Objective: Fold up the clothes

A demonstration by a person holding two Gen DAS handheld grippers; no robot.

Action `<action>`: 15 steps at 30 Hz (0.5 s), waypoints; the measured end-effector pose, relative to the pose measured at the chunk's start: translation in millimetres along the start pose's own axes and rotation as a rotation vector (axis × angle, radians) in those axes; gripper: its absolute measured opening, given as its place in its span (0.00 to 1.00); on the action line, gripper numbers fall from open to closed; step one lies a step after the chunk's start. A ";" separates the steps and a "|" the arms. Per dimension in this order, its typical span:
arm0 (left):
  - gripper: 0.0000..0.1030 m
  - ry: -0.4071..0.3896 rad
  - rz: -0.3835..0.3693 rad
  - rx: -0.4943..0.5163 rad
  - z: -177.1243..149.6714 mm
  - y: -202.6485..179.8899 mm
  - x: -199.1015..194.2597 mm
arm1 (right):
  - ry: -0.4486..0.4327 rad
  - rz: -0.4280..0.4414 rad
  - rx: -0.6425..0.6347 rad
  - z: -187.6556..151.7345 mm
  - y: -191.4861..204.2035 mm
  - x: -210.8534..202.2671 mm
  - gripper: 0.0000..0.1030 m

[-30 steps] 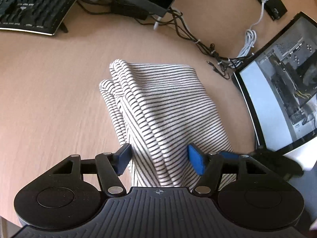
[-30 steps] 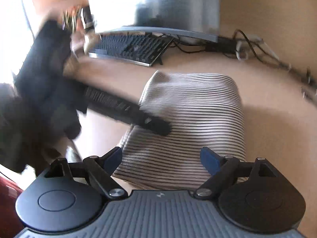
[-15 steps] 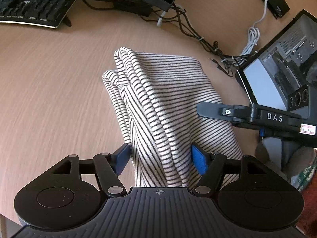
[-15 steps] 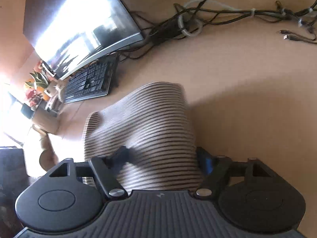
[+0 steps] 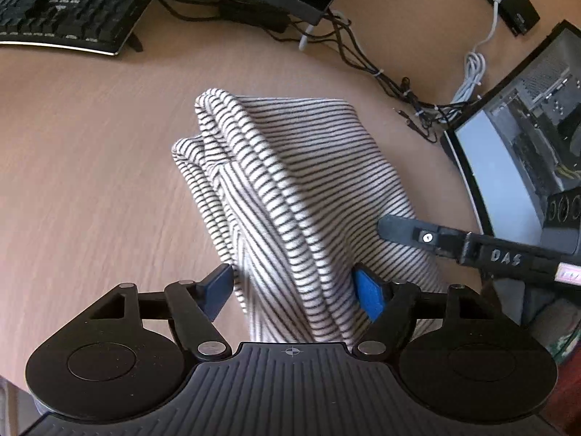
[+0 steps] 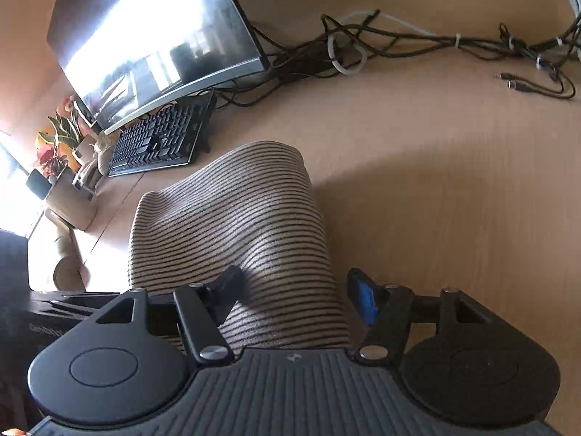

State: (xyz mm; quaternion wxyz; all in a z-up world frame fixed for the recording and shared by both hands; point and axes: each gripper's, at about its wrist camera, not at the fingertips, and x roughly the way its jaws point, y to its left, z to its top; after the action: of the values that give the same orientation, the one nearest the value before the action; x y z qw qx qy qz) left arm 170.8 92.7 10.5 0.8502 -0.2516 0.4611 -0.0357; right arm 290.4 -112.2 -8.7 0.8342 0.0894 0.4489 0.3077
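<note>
A black-and-white striped garment (image 5: 290, 181), folded into a thick stack, lies on the wooden desk (image 5: 90, 163). My left gripper (image 5: 294, 290) is open, its blue pads on either side of the stack's near end. My right gripper (image 6: 294, 290) is open too, its fingers astride the garment (image 6: 236, 225) at its right edge. One of its fingers (image 5: 417, 232) shows in the left wrist view, reaching over the cloth from the right.
A black keyboard (image 5: 61, 7) and a curved monitor (image 6: 152, 36) stand at the back. Tangled cables (image 5: 381, 72) run along the far side. A second screen (image 5: 515, 152) stands at the right. Potted plants (image 6: 58, 138) sit far left.
The right gripper has swung round from facing the left hand and come down over the garment's right edge. The left gripper has stayed astride the near end.
</note>
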 end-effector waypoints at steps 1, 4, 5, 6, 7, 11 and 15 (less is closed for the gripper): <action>0.77 0.002 -0.004 -0.008 0.4 -1.0 -0.8 | -0.001 -0.002 -0.009 0.1 0.3 -1.2 0.62; 0.83 0.020 -0.004 -0.031 1.5 -0.6 5.3 | -0.003 -0.005 -0.029 0.2 0.5 -5.5 0.66; 0.85 0.025 0.006 -0.026 1.3 -1.1 6.9 | -0.004 -0.003 -0.029 0.1 0.1 -7.4 0.69; 0.86 0.029 0.016 -0.020 1.1 -1.6 8.4 | -0.004 -0.001 -0.029 0.0 -0.3 -9.3 0.71; 0.86 0.029 0.019 -0.011 1.0 -3.0 8.6 | -0.005 0.001 -0.029 0.0 -0.7 -11.2 0.71; 0.84 0.034 0.025 0.010 1.3 -6.1 9.4 | 0.003 0.018 -0.005 -0.4 -6.6 -9.6 0.72; 0.81 0.031 0.021 0.026 0.8 -7.6 8.8 | 0.035 0.049 0.015 -0.4 -9.0 -2.3 0.73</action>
State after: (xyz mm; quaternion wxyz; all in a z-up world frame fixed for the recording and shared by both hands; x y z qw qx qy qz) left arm 177.8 83.8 7.6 0.8464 -0.2348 0.4765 -0.0367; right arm 293.0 -120.8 -11.2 0.8178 0.1011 0.4633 0.3260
